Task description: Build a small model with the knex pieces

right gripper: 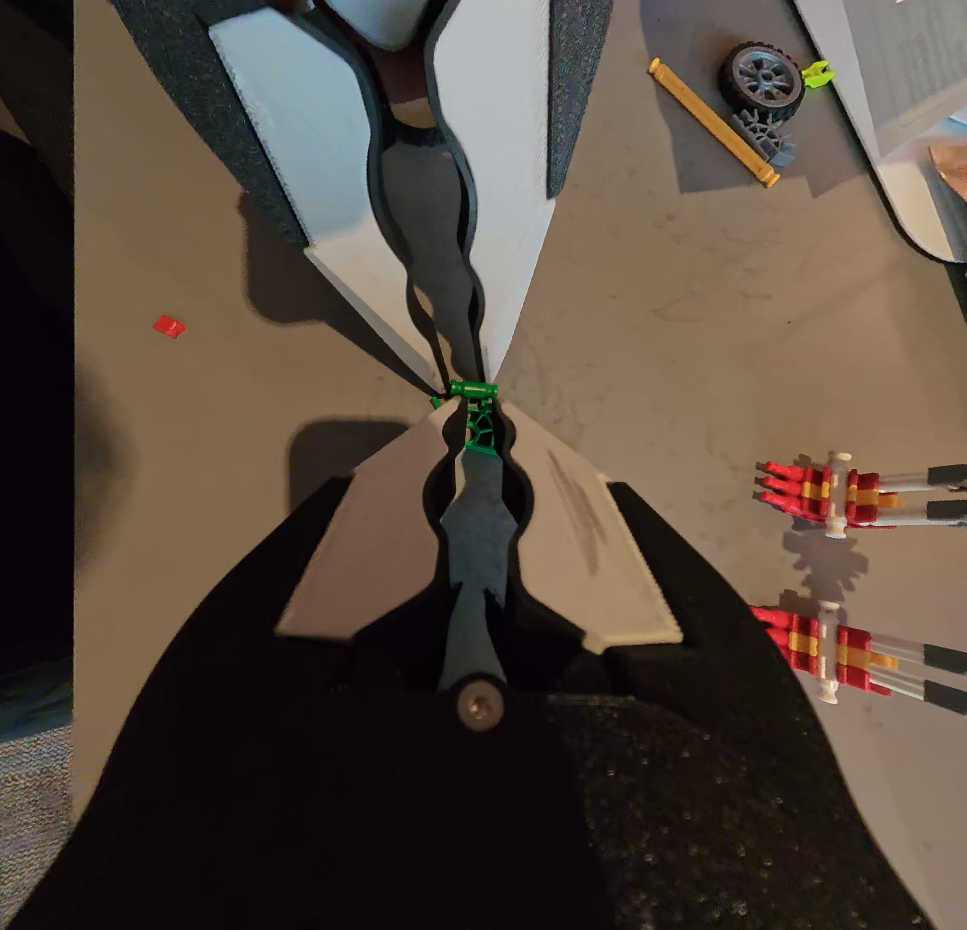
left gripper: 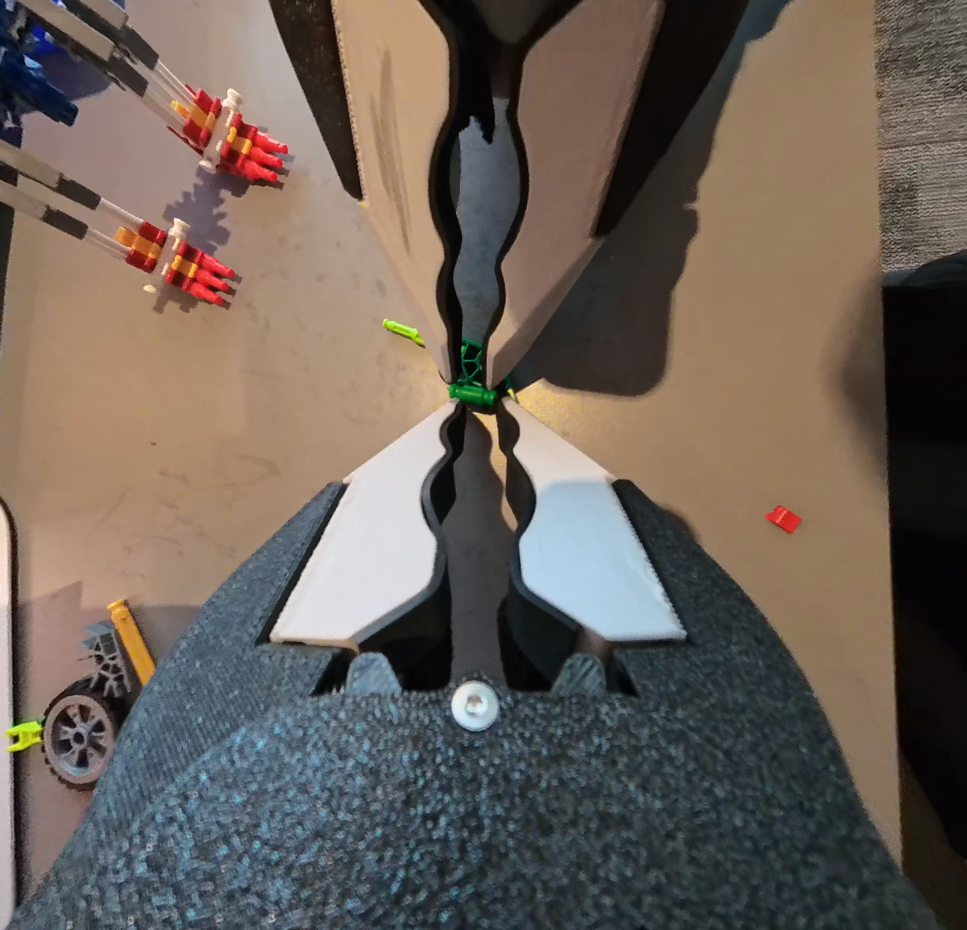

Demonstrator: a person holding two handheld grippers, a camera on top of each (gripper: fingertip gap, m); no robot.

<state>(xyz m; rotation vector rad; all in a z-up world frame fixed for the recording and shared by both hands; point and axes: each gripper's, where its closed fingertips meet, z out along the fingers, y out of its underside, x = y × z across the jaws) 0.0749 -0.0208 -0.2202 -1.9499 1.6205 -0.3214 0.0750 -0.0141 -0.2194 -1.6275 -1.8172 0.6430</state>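
Observation:
My two grippers face each other tip to tip above a tan table point(left gripper: 680, 329). My left gripper point(left gripper: 479, 408) is closed to a narrow gap on a short dark-green rod point(left gripper: 472, 395) that lies crosswise at its tips. My right gripper point(right gripper: 479, 421) is shut on a green lattice connector point(right gripper: 479, 430), and the green rod point(right gripper: 472, 389) sits against that connector's far end. Whether the rod is snapped into the connector is hidden. In the left wrist view the right gripper point(left gripper: 471, 368) comes down from the top with the connector point(left gripper: 472, 359) between its fingers.
Two red, yellow and white rod assemblies point(left gripper: 230, 136) point(left gripper: 183, 264) lie at the left, also in the right wrist view point(right gripper: 821, 497) point(right gripper: 821, 648). A wheel point(right gripper: 761, 81) with a grey connector, a yellow rod point(right gripper: 711, 120) and a lime clip point(right gripper: 816, 73) lies beside a white tray point(right gripper: 858, 120). A small red piece point(left gripper: 783, 518) and a lime piece point(left gripper: 403, 329) lie loose. Left and right tips are no more than a few centimetres apart. The small red piece point(left gripper: 783, 518) is about 10 cm from my left fingertips. The right camera catches it too, in the right wrist view point(right gripper: 171, 327).

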